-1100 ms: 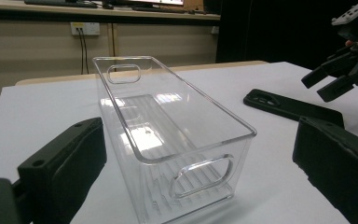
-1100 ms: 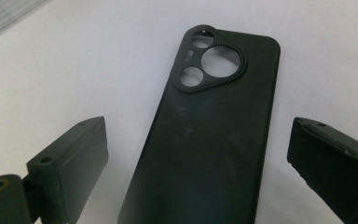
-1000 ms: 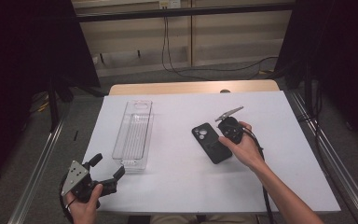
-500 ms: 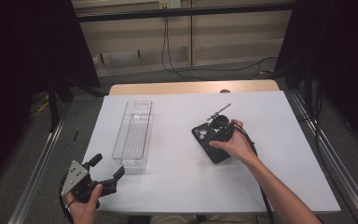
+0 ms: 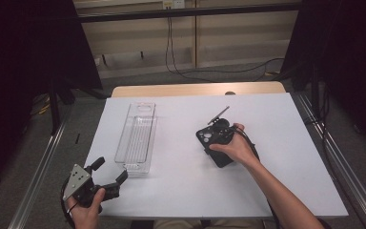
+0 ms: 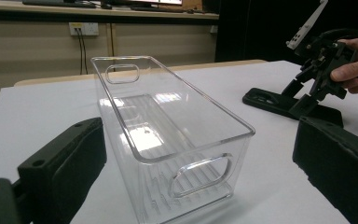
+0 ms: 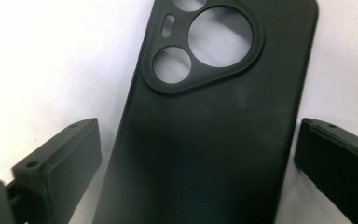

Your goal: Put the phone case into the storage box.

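Note:
A black phone case (image 5: 222, 161) lies back up on the white table (image 5: 267, 181), right of centre. My right gripper (image 5: 218, 132) points down at it from close above, open, with one jaw off each long edge of the case (image 7: 205, 116). In the right gripper view the gripper (image 7: 200, 154) is not touching the case. My left gripper (image 5: 111, 169) is open near the table's front left corner, just short of a clear plastic bin (image 5: 136, 138). In the left gripper view its jaws (image 6: 203, 140) frame the bin's near end (image 6: 168, 126), with the case (image 6: 279, 102) and the right gripper (image 6: 317, 79) beyond.
The bin is empty and runs lengthwise away from me on the table's left half. A wooden table edge (image 5: 195, 89) shows behind the white sheet. Metal rails (image 5: 38, 162) run along both sides on the floor.
My right gripper has tipped down and shifted left over the phone case, so its jaws now straddle it. The left gripper and the bin have stayed put.

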### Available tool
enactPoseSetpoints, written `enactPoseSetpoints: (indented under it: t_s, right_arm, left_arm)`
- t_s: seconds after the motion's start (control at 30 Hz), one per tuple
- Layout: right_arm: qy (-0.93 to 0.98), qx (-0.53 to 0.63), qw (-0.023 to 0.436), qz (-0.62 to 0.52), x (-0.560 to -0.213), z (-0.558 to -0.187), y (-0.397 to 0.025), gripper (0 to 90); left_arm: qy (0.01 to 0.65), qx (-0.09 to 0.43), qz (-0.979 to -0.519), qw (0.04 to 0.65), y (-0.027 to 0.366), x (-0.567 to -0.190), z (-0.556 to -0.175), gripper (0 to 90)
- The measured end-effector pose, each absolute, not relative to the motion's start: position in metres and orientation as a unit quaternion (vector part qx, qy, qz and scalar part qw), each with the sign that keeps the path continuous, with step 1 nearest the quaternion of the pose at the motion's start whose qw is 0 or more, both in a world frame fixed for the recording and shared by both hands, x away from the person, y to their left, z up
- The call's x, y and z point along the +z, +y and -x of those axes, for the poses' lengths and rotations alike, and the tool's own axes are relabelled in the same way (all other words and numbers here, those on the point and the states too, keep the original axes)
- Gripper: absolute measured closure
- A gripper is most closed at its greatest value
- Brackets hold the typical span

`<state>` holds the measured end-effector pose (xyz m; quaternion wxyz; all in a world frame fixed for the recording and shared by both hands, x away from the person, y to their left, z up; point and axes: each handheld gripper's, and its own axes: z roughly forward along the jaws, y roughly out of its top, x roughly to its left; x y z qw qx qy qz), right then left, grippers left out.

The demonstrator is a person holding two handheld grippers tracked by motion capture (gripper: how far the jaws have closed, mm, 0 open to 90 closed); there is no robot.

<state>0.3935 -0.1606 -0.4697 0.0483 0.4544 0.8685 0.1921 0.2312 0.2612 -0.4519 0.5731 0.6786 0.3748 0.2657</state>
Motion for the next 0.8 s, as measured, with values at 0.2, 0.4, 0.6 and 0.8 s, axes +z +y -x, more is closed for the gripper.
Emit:
enactPoseSetpoints:
  t_s: [0.2, 0.4, 0.6, 0.8]
  right_arm:
    - [0.875, 0.166, 0.071, -0.449, -0.4721, -0.3925, -0.1527, 0.0]
    - [0.876, 0.161, 0.076, -0.448, -0.4720, -0.3919, -0.1517, 0.0]
    - [0.873, 0.152, 0.073, -0.458, -0.4709, -0.3921, -0.1503, 0.5]
    - [0.874, 0.150, 0.070, -0.457, -0.4677, -0.3921, -0.1499, 7.9]
  left_arm:
    - [0.375, 0.266, -0.678, 0.574, 0.2617, -0.4520, -0.2309, 2.8]
    - [0.375, 0.267, -0.679, 0.573, 0.2622, -0.4518, -0.2304, 2.8]
    - [0.375, 0.265, -0.678, 0.573, 0.2613, -0.4519, -0.2308, 2.8]
    - [0.375, 0.264, -0.679, 0.573, 0.2615, -0.4519, -0.2311, 2.8]
